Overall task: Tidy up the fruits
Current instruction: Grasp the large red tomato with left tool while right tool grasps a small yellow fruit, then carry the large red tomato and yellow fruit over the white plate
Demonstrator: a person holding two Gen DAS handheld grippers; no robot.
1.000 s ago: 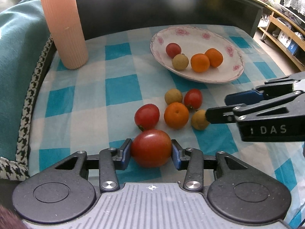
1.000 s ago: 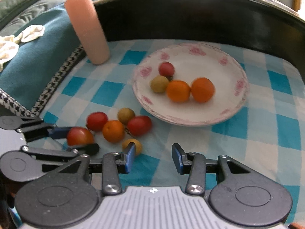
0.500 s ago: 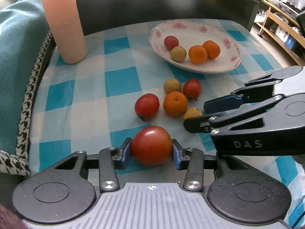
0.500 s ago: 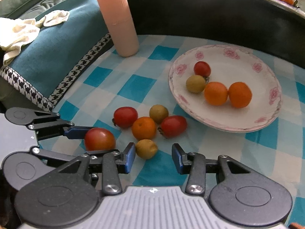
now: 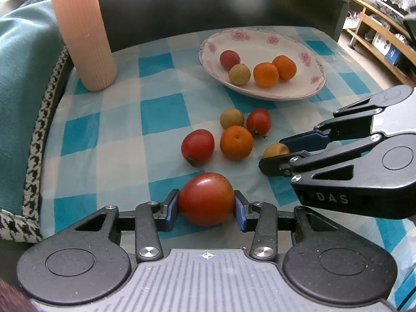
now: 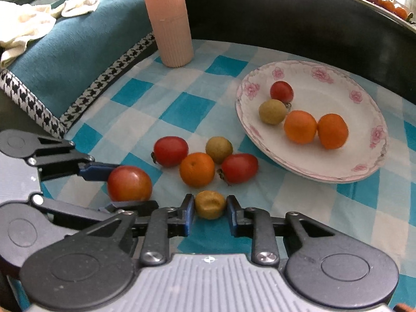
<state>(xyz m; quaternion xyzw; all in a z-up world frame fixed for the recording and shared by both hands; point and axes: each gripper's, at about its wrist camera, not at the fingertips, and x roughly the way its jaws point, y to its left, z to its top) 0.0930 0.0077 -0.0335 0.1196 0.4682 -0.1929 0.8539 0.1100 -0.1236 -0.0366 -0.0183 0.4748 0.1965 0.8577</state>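
Observation:
My left gripper [image 5: 206, 204] is shut on a large red tomato [image 5: 206, 199], low over the blue checked cloth; the same tomato [image 6: 129, 184] shows in the right wrist view. My right gripper [image 6: 210, 208] has its jaws closing on a small tan fruit [image 6: 210, 205], and both pads touch its sides. That fruit [image 5: 275, 150] is half hidden behind the right fingers in the left wrist view. Just beyond lie two red tomatoes [image 6: 170, 150] [image 6: 239, 167], an orange [image 6: 197, 173] and another tan fruit [image 6: 219, 149]. The flowered plate [image 6: 325, 179] holds a tomato, a tan fruit and two oranges.
A tall pink ribbed cylinder [image 6: 169, 20] stands at the back left of the cloth. A teal cushion [image 6: 65, 59] with a houndstooth border lies along the left edge, with a pale rag [image 6: 26, 26] on it. A dark raised rim [image 5: 221, 7] bounds the far side.
My right gripper has come in over the small tan fruit and its jaws have narrowed onto it. The left gripper has stayed put with the big tomato.

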